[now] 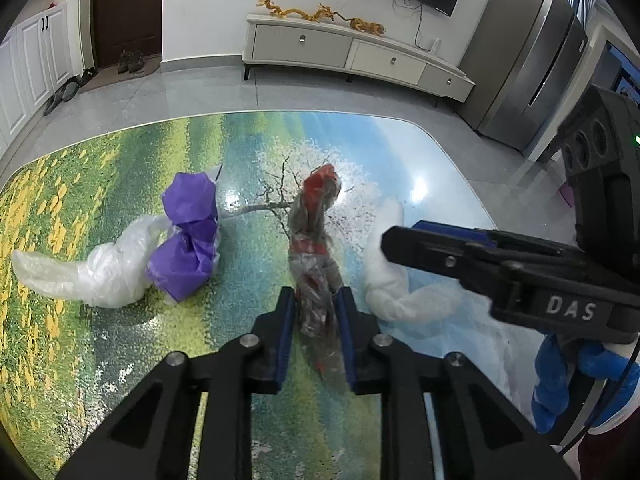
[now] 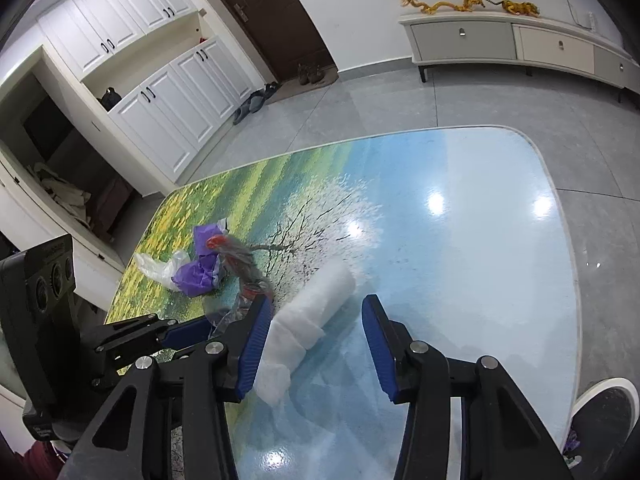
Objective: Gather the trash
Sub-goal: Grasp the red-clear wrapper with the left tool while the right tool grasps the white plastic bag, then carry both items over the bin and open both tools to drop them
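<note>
My left gripper (image 1: 316, 300) is shut on a crumpled clear-and-red plastic wrapper (image 1: 316, 240) that stands up from the picture-printed table (image 1: 120, 340); the wrapper also shows in the right wrist view (image 2: 240, 264). My right gripper (image 2: 316, 316) is open, its jaws on either side of a white wad of soft paper (image 2: 312, 304), which lies to the right of the wrapper in the left wrist view (image 1: 384, 276). A purple paper wad with a clear white bag (image 1: 188, 232) lies to the left; it also shows in the right wrist view (image 2: 196, 268).
The table's far edge (image 1: 280, 114) drops to a grey tiled floor. A low TV cabinet (image 1: 352, 54) and a steel fridge (image 1: 532, 64) stand beyond. White cupboards (image 2: 160, 92) and a brown door (image 2: 272, 16) lie left. A shoe (image 2: 604, 412) is at the table's right.
</note>
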Tool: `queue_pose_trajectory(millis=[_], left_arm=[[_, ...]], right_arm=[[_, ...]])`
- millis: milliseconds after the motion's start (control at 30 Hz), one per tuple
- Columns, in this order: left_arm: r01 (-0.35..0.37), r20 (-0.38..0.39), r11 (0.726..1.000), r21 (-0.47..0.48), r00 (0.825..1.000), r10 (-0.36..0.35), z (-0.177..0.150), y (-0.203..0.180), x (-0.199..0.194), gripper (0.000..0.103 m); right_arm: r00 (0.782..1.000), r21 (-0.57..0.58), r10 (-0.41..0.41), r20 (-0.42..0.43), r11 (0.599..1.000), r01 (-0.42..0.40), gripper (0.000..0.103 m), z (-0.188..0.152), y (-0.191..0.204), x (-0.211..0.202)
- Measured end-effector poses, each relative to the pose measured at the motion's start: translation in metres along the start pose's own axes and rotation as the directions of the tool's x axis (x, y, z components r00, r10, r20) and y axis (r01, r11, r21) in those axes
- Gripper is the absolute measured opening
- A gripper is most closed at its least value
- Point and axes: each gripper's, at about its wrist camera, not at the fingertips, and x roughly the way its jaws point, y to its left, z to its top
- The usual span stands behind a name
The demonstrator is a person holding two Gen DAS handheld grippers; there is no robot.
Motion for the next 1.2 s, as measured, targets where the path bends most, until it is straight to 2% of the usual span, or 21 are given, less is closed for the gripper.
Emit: queue_pose_trajectory(millis=[100,333,433,667,867,1200], left_arm=[[0.002,0.003,1.000,0.000,1.000,-0.002,-0.002,-0.001,-0.001,0.014],[0.001,0.015,0.999,-0.041,1.000,-0.001,-0.012,0.003,-0.013,0.010],[-0.003,0.029,0.999,-0.041,1.000,0.004,-0.016,0.001,-0.024,0.009],[-0.014,0.077,1.000,-0.027,0.997,0.016,-0.031,-0.009,-0.065,0.009],[-0.030,0.139,1.000,-0.008,0.990,0.031,-0.036,-0.025,-0.110,0.009],[-0.027,0.246,0.996,0.085,0.969,0.006,-0.025,-0.086,-0.175,0.009]], right_arm=[[1.000,0.008,0.007,-0.021,1.000,-0.007,0.040,-0.001,0.000,0.007],[0.998,0.034,0.056,-0.028,0.998,-0.055,0.014,-0.003,0.001,0.007],[0.998,0.031,0.065,-0.014,0.997,-0.064,0.008,-0.009,0.006,-0.001],[0.995,0.019,0.094,0.042,0.995,-0.095,0.007,-0.025,0.023,-0.037],[0.988,-0.015,0.099,0.122,0.995,-0.098,0.007,-0.036,0.045,-0.086],[0.950,-0.064,0.087,0.300,0.995,-0.071,0.007,-0.049,0.057,-0.192]])
